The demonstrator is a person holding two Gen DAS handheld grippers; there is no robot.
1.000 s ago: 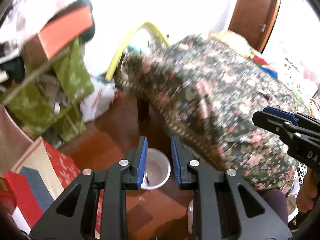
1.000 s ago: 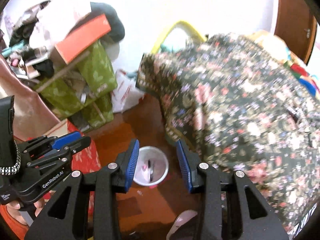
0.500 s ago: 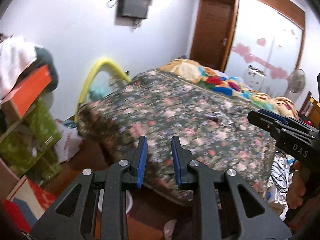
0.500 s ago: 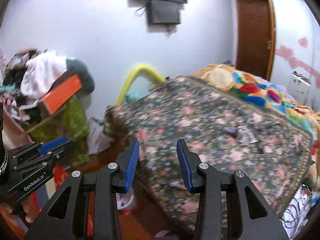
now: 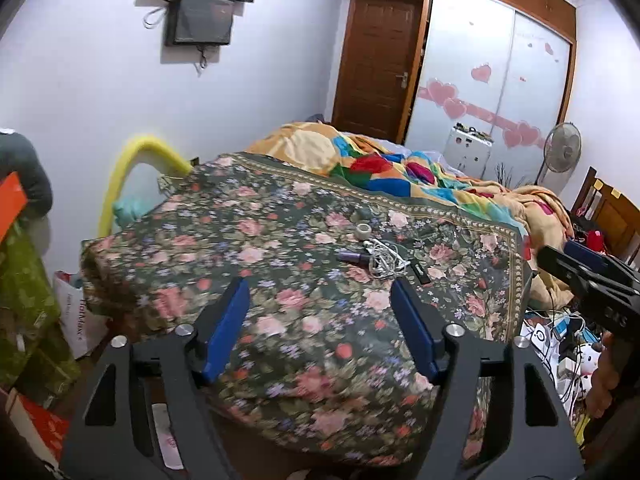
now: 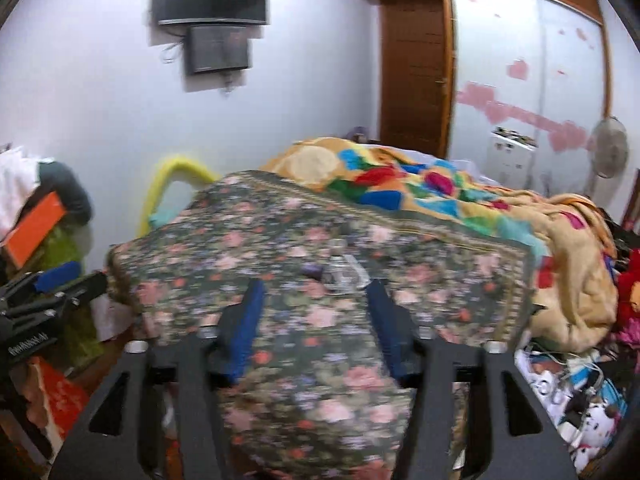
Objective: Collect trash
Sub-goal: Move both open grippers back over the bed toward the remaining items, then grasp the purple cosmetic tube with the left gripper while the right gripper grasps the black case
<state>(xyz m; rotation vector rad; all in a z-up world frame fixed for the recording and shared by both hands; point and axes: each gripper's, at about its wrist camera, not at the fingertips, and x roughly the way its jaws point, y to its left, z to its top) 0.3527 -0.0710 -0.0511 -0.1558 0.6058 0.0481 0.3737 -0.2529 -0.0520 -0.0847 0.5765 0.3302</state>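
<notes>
On the floral bedspread (image 5: 280,264), through the left wrist view, I saw the litter clustered: a tangle of white cord (image 5: 384,258), a small purple bottle (image 5: 354,257), a tape roll (image 5: 363,230) and a black stick (image 5: 420,271). My left hand-held gripper (image 5: 320,330) stood with jaws wide apart, empty, well short of them. I judged a straight, low reach best.

From the right wrist view, blurred, my right hand-held gripper (image 6: 314,328) was likewise spread and empty, just short of that pile (image 6: 344,272); I would steady it before closing.

Left hand-held gripper (image 5: 320,330) and right hand-held gripper (image 6: 316,326), both empty, fingers spread wide.
</notes>
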